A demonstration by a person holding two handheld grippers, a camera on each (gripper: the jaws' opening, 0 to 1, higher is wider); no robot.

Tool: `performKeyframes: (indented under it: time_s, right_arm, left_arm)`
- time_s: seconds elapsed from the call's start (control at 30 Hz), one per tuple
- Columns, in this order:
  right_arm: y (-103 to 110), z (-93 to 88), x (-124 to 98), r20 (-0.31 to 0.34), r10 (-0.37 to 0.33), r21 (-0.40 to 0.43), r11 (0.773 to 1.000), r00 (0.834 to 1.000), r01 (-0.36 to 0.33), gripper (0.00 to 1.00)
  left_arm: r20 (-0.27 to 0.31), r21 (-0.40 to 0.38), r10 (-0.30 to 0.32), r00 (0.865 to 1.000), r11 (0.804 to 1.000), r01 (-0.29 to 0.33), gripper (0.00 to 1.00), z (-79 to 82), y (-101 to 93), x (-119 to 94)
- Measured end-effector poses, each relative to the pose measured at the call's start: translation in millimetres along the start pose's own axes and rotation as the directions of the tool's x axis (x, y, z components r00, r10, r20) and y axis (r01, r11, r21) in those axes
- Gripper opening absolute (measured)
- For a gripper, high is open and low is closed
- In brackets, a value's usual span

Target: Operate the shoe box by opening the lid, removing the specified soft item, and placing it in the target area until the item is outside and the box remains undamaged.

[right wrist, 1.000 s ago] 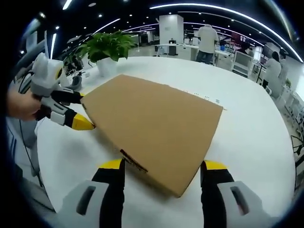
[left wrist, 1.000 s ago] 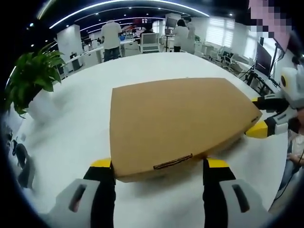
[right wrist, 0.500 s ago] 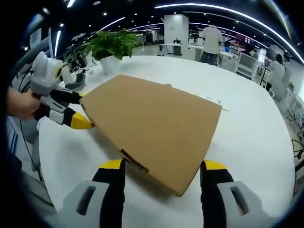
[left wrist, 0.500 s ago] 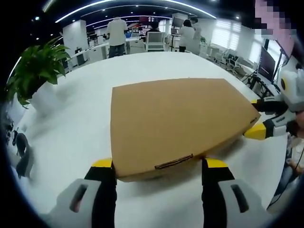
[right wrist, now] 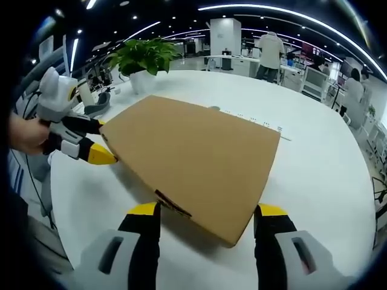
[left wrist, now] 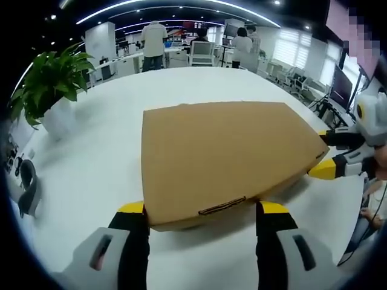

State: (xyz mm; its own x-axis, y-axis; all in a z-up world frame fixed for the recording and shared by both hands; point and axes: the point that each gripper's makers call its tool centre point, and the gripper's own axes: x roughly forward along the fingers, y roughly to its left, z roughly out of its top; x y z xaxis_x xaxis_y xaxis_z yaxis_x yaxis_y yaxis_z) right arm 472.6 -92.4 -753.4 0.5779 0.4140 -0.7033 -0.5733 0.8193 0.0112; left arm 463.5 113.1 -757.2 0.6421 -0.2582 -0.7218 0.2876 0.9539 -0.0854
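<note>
Here the shoe box (left wrist: 227, 160) lies at the centre of the left gripper view, brown lid shut, on the white table (left wrist: 109, 157); in the right gripper view the shoe box (right wrist: 193, 157) fills the middle of the frame much as it did one second ago. Compared with the earlier pictures, the box keeps its pose, while the plant (left wrist: 48, 78) at upper left has slid slightly rightward and upward, a shift of the camera rather than of the things.

The left gripper (left wrist: 202, 208) stands at the bottom centre with its yellow-tipped jaws spread wide on either side of the box's near edge, gripping nothing. The right gripper (right wrist: 208, 209) stands likewise at the bottom centre of its own view, jaws spread apart at the box's near corner. The right gripper (left wrist: 338, 154) also enters at the right edge of the left gripper view, tips at the box's side; whether they touch the cardboard cannot be told. The left gripper (right wrist: 91, 142), held by a hand (right wrist: 24, 133), appears at the left of the right gripper view.

The contents of the box are hidden by the lid. A dark slot marks the near edge.

Beyond, a plant (right wrist: 142, 57) stands at upper centre-left, and people stand at desks in the far background.
</note>
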Motion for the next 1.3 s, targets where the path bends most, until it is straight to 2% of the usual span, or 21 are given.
performKeyframes:
  time_s: [0.87, 1.3]
  right_arm:
    - [1, -7.4, -9, 0.021, -0.004, 0.025, 1.0, 1.0, 0.003, 0.57]
    - [4, -12.1, -15, 0.018, -0.004, 0.022, 1.0, 1.0, 0.004, 0.57]
  left_arm:
    - [0.04, -0.042, 0.007, 0.999, 0.999, -0.005, 0.69, -10.7, -8.9, -12]
    - [0.04, -0.051, 0.007, 0.999, 0.999, -0.005, 0.68, -15.6, -12.9, -16]
